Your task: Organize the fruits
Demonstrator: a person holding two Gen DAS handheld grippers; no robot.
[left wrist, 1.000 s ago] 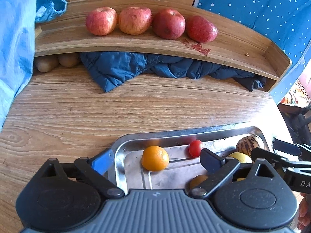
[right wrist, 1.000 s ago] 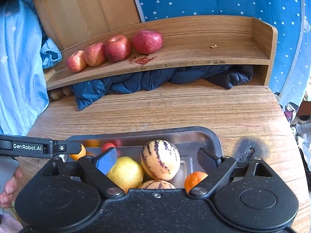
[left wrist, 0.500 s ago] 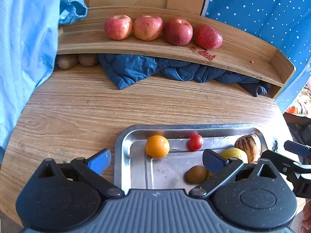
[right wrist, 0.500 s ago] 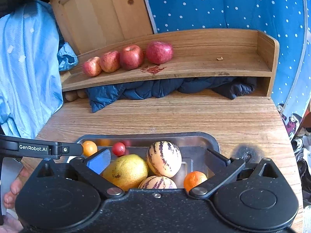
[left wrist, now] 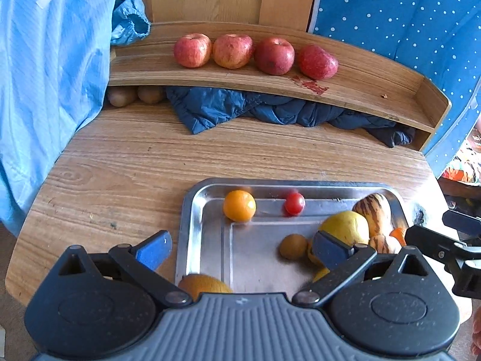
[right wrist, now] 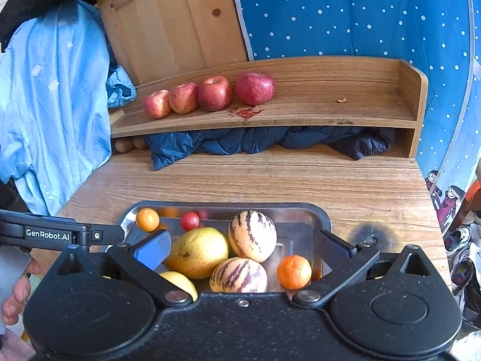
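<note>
A steel tray lies at the near edge of the wooden table. It holds an orange, a cherry tomato, a brown kiwi, a yellow pear, two striped melons and a small tangerine. My left gripper hovers open over the tray's left part. Over the melons and pear, my right gripper is open too. Several red apples line the wooden shelf.
A dark blue jacket is stuffed under the shelf, with two brown fruits beside it at the left. Light blue cloth hangs along the left. A dark scorch mark is right of the tray. A hand holds the left gripper.
Both grippers have drawn back and up from the tray, so more of the table and shelf shows. Both stay open. The tray's fruit looks blurred in the left wrist view.
</note>
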